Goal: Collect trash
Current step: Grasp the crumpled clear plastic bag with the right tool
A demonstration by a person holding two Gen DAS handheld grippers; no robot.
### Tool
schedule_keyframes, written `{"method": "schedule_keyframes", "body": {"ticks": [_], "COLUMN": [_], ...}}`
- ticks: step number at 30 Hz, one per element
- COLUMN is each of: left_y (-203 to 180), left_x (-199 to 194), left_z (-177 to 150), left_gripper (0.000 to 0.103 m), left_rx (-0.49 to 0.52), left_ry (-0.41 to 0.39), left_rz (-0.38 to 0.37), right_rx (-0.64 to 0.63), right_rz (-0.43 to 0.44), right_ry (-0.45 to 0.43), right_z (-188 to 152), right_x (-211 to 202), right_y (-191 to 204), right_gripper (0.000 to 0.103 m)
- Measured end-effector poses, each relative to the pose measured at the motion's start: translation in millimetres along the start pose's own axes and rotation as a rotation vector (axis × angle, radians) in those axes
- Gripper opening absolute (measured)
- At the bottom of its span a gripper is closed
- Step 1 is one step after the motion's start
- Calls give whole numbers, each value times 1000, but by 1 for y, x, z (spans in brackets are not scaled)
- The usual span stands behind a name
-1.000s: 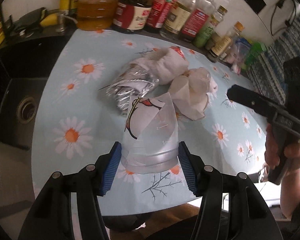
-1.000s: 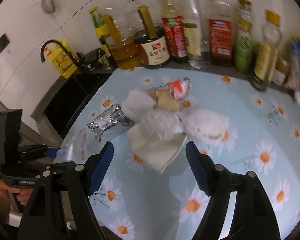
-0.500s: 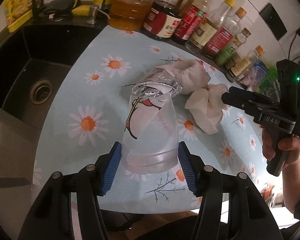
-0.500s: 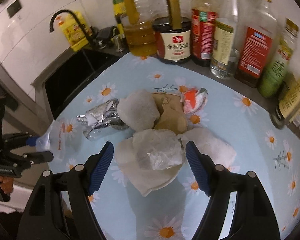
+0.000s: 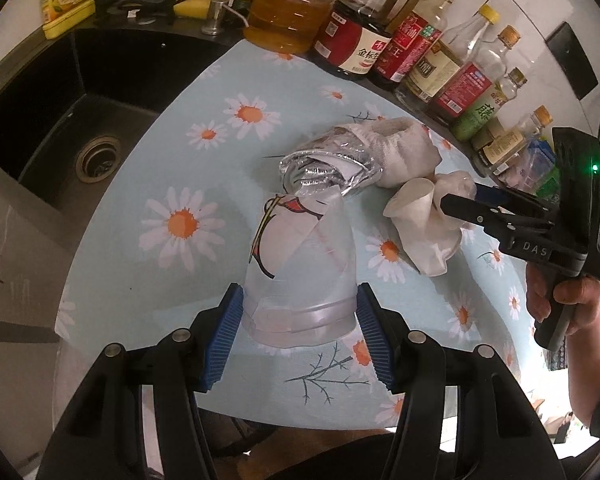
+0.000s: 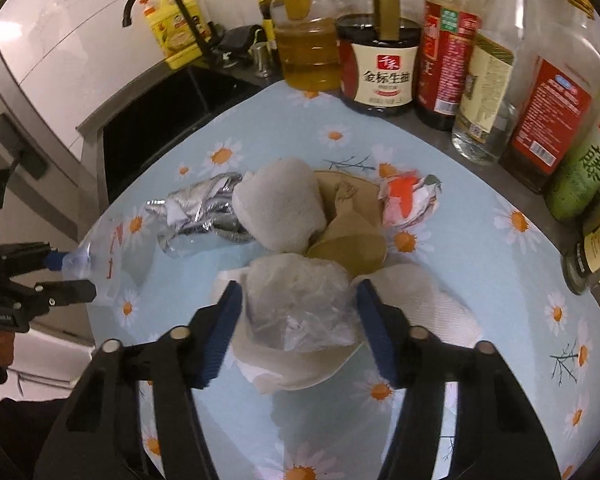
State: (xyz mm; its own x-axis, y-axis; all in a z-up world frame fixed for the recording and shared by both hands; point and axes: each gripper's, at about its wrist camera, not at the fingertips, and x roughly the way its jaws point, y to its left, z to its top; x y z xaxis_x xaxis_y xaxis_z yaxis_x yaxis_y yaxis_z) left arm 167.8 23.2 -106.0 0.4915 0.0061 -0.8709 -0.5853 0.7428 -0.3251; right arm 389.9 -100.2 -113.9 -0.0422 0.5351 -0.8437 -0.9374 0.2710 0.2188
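My left gripper (image 5: 300, 334) is shut on a clear plastic bag (image 5: 300, 276) with a red and black print; the bag also shows in the right wrist view (image 6: 100, 264). Beyond it lie crumpled silver foil (image 5: 324, 168), a white cloth wad (image 5: 400, 148) and a crumpled white paper cup (image 5: 416, 216). My right gripper (image 6: 298, 328) is open, with its blue pads on either side of a clear plastic wad (image 6: 300, 308) that lies on white paper. Brown paper (image 6: 348, 228), a red and white wrapper (image 6: 408, 196) and the white wad (image 6: 284, 208) lie behind.
A row of sauce and oil bottles (image 6: 384, 64) stands along the back wall. A black sink (image 5: 60, 120) with a drain lies to the left, with a black tap (image 6: 172, 12) and yellow bottle (image 6: 176, 32). The daisy-print tablecloth (image 5: 220, 120) ends at the near edge.
My right gripper has moved forward and down, so the clear plastic wad now sits between its pads. My left gripper still holds the bag and has swung its view left toward the sink.
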Motion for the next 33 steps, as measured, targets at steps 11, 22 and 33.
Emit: {"method": "schedule_keyframes", "body": {"ticks": [11,22,33], "left_y": [-4,-3,7], "left_x": [-4,-16,-28], "left_z": [-4,-6,-21], "left_gripper": [56,56,56], "left_rx": [8,75,187], "left_ry": [-4,-21,5], "left_rz": [7,-45,-130], "right_rx": [-3,54,166], "right_rz": [-5,-42,-108], "right_ry": [-43,-85,-95], "right_z": [-5,-20,-55], "right_x": [-11,-41,-56], "right_y": [4,26,76], "right_gripper": [54,54,54]}}
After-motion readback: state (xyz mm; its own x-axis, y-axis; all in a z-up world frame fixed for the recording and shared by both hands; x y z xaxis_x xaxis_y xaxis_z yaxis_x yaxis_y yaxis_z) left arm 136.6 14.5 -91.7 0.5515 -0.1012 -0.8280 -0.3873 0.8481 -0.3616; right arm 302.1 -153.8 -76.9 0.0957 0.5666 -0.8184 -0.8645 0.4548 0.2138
